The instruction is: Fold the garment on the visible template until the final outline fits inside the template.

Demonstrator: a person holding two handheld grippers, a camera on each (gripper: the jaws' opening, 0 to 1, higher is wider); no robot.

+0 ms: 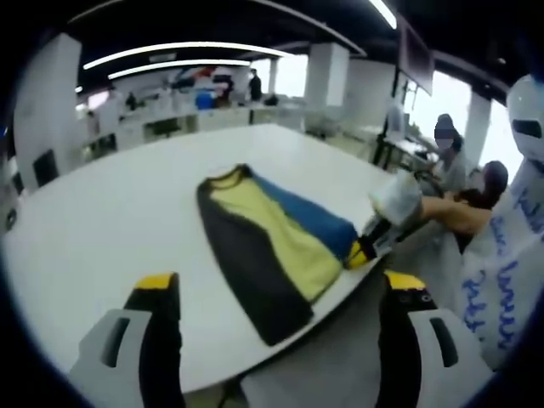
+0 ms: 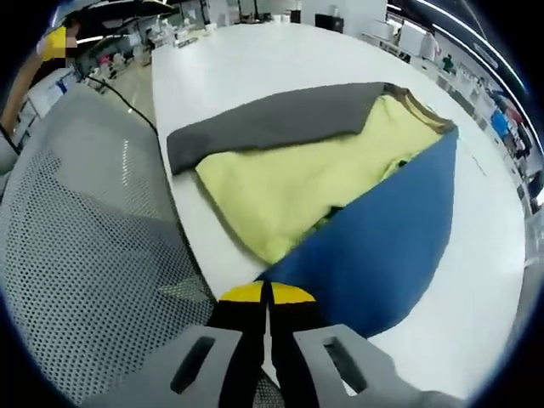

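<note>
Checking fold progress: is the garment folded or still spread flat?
Partly folded: the garment's blue panel lies over the yellow, pinched at its corner by the shut right tongs.

Closed fingers (image 2: 268,293) hide the garment (image 2: 340,195) edge.

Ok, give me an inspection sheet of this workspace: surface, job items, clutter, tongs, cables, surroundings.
Surface: white table, bare around the garment; no template outline can be made out.
Job's things: garment in grey, yellow and blue, lying near the table edge, with the blue panel lapped over the yellow.
Clutter: nothing seen.
Tongs: left tongs open, held off the table edge, holding nothing; right tongs shut at the blue corner of the garment, also seen in the left gripper view.
Cables: one dark cable beside the table.
Surroundings: grey mesh chair beside the table; open office with desks, pillars and seated people.
</note>
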